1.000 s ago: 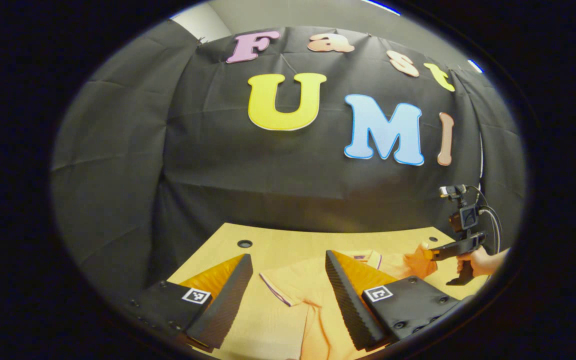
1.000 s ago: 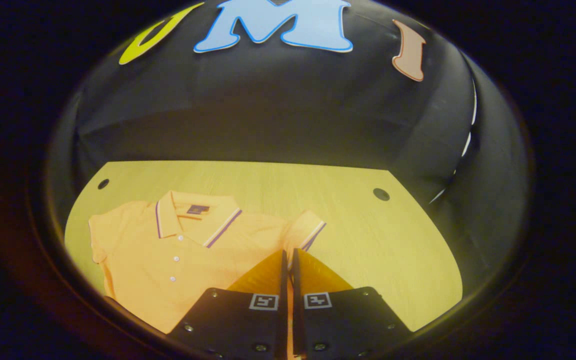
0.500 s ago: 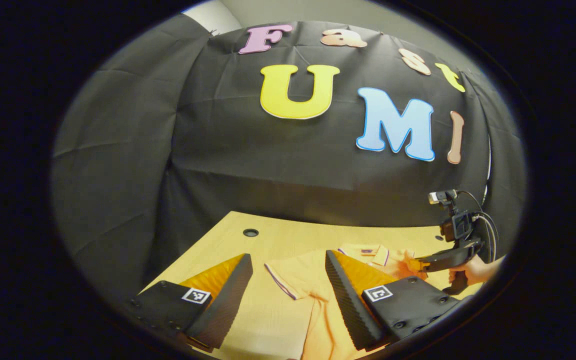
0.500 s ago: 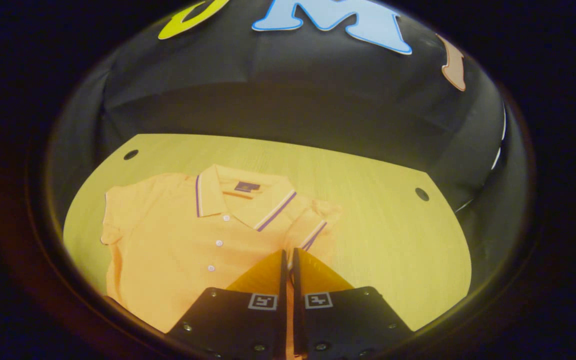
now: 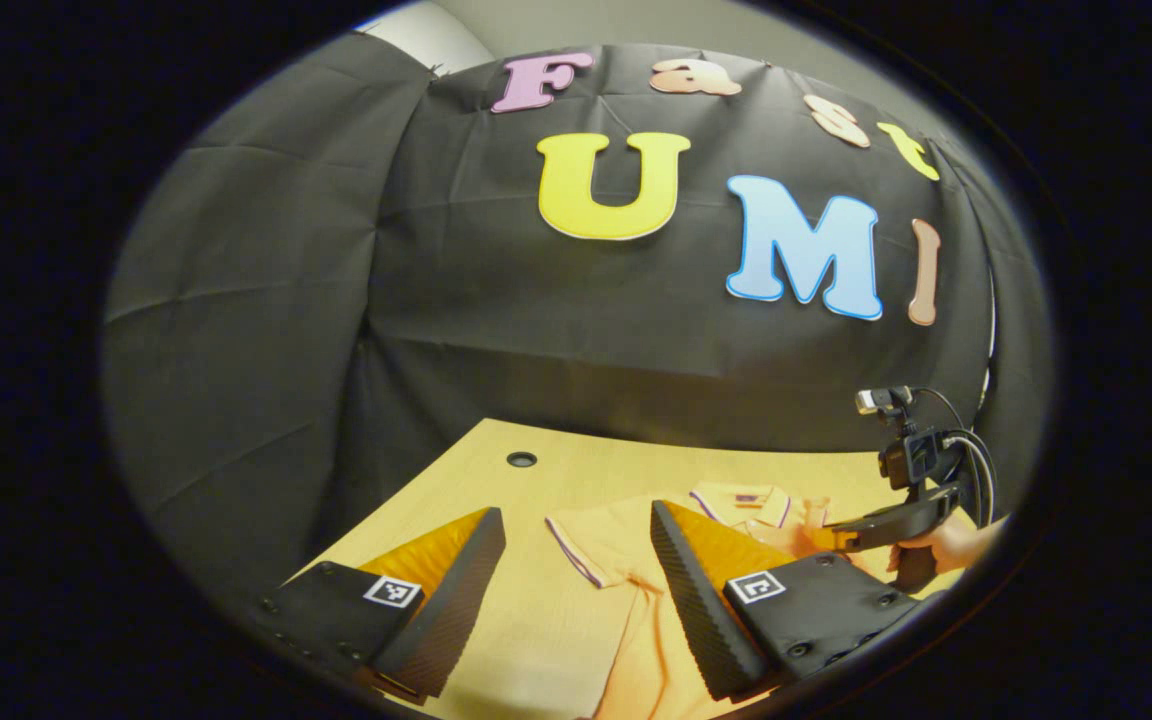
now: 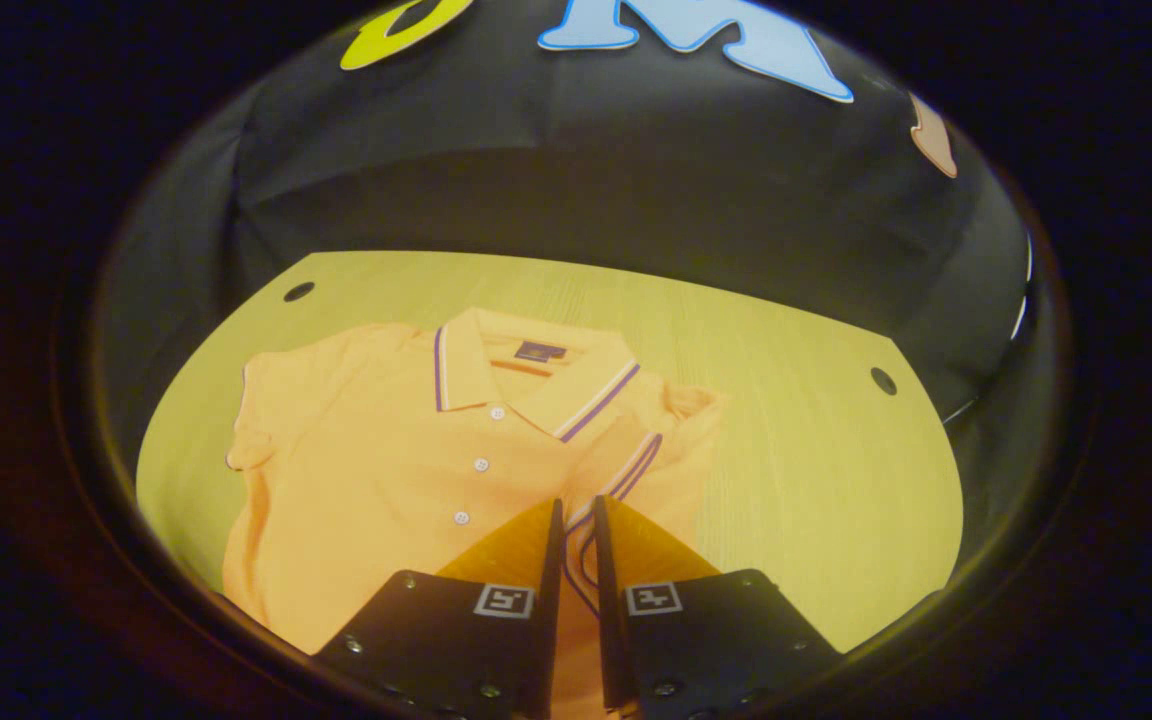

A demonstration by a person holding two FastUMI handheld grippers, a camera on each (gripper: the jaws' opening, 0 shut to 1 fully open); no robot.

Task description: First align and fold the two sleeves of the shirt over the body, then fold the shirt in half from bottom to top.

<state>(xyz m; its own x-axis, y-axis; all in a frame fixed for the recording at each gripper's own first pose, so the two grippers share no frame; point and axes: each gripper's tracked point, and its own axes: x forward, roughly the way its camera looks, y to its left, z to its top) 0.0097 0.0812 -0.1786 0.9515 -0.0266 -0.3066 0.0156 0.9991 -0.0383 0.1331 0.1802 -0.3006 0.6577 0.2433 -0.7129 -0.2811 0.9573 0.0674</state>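
Orange short-sleeved polo shirt with purple-and-white striped collar trim (image 6: 386, 470) lay face up on the light wood-grain table (image 6: 796, 470), collar toward the black cloth wall, buttons showing down the placket.

Right gripper (image 6: 573, 520): jaws nearly together, with a narrow gap between them. The striped cuff of the right sleeve (image 6: 636, 465) sat in that gap, sleeve already turned in over the shirt body beside the collar. Cuff looked pinched, but I couldn't tell if both fingers actually pressed on it.

Left gripper (image 5: 576, 545): jaws wide apart, holding nothing, above the shirt's left sleeve (image 5: 586, 545), which was flat on the table with its striped cuff edge showing between the fingers.

In the left gripper view, the right gripper and the hand (image 5: 946, 548) holding it were at the far right, over the shirt near the collar.

Round holes (image 6: 882, 380) near the table's back corners.
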